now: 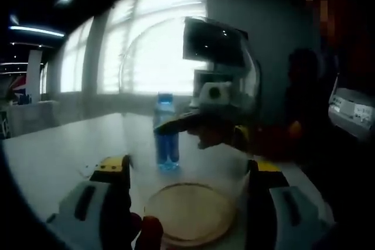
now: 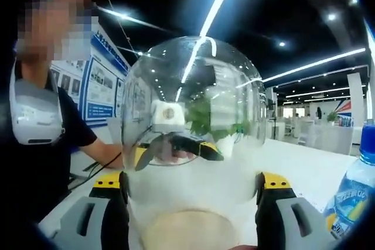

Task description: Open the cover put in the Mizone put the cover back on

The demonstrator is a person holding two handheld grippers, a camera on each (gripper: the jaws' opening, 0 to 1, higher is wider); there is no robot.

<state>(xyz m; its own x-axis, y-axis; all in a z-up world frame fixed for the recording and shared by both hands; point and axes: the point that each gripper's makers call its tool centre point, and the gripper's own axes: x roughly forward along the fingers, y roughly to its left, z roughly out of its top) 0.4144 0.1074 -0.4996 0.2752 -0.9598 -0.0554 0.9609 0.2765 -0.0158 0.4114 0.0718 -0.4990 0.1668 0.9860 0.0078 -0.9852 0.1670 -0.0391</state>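
Glass dome cover (image 1: 187, 115) stands between the jaws of the left hand-held gripper (image 1: 188, 174) in the left gripper view — both jaws press its sides, gripping it above a round tan base (image 1: 190, 212). Through the glass, the blue Mizone bottle (image 1: 166, 133) stands upright on the white tabletop (image 1: 53, 156), with the other hand-held gripper just right of it.

In the right gripper view, the right hand-held gripper (image 2: 192, 194) also clamps the dome cover (image 2: 193, 115). The Mizone bottle (image 2: 354, 194) sits at the right edge — apart from the cover. A person (image 2: 41, 133) stands at left.
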